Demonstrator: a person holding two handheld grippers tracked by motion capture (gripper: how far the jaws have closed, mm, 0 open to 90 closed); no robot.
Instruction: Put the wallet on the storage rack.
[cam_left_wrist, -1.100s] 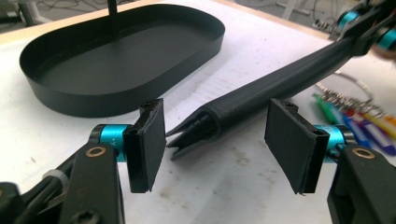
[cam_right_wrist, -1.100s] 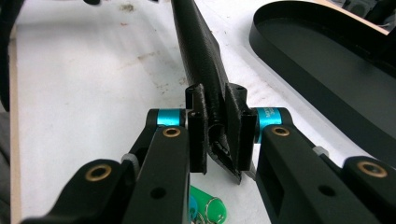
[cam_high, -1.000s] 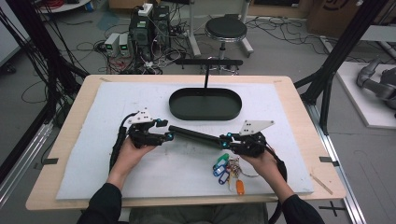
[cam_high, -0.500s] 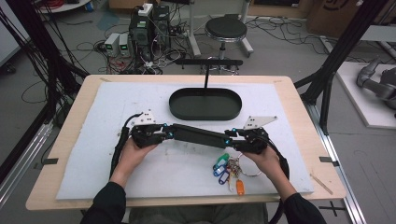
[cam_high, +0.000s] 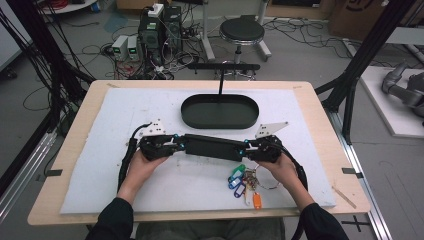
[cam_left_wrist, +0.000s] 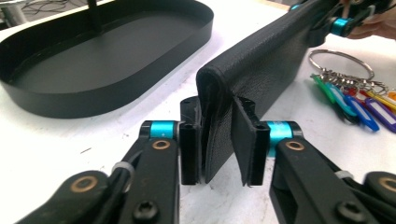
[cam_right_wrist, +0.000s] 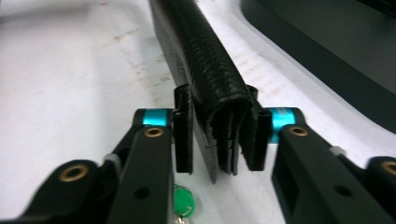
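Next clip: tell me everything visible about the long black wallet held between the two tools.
The black wallet is a long, narrow folded case that looks like grained leather, with a rounded fold along its top edge and layered edges showing at its end. It stands on edge, spanning across the white mat, just in front of the black oval tray and behind the bunch of coloured key tags. The left tool holds one end and the right tool the other, pads on both faces.
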